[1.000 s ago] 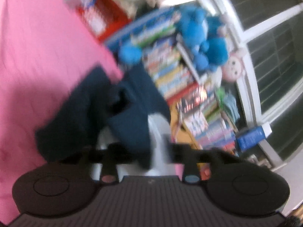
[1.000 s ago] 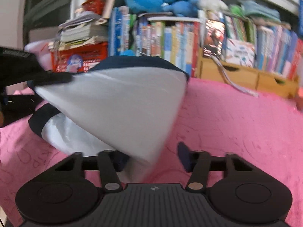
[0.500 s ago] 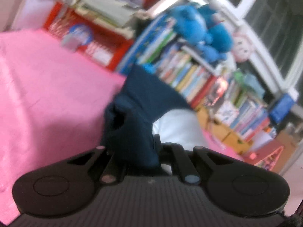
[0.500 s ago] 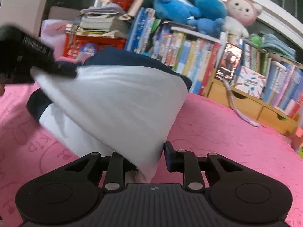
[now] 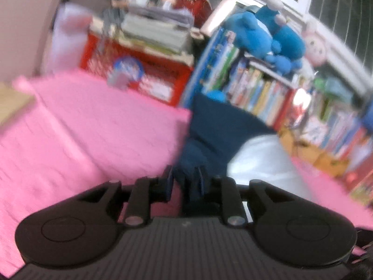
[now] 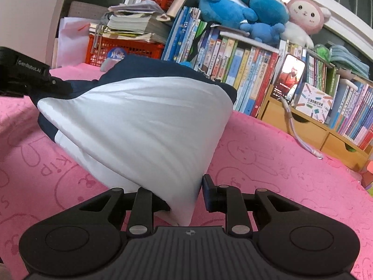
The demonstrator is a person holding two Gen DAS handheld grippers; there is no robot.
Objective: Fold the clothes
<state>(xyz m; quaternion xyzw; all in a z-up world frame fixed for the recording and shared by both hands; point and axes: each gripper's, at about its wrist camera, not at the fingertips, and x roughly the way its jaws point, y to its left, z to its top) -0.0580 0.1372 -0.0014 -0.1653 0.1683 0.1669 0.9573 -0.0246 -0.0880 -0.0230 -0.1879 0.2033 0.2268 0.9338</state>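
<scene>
A navy and white garment (image 6: pixel 144 116) hangs stretched between my two grippers above a pink bedspread (image 6: pixel 268 158). My right gripper (image 6: pixel 184 191) is shut on its white corner. My left gripper (image 5: pixel 186 182) is shut on a bunched navy part (image 5: pixel 209 135), with the white part (image 5: pixel 263 163) to the right. The left gripper also shows in the right wrist view (image 6: pixel 35 79) at the far left, holding the garment's other end. The left wrist view is blurred.
A low bookshelf full of books (image 6: pixel 244 70) runs behind the bed, with blue plush toys (image 6: pixel 244 7) and a pink bunny plush (image 6: pixel 303 14) on top. A red crate (image 6: pixel 123 49) under stacked papers stands at the left. Wooden drawers (image 6: pixel 310 128) and a phone (image 6: pixel 289 79) are at the right.
Both grippers closed on the garment and lifted it, and it is now stretched between them. The left wrist view swung round from the window side to face the bookshelf.
</scene>
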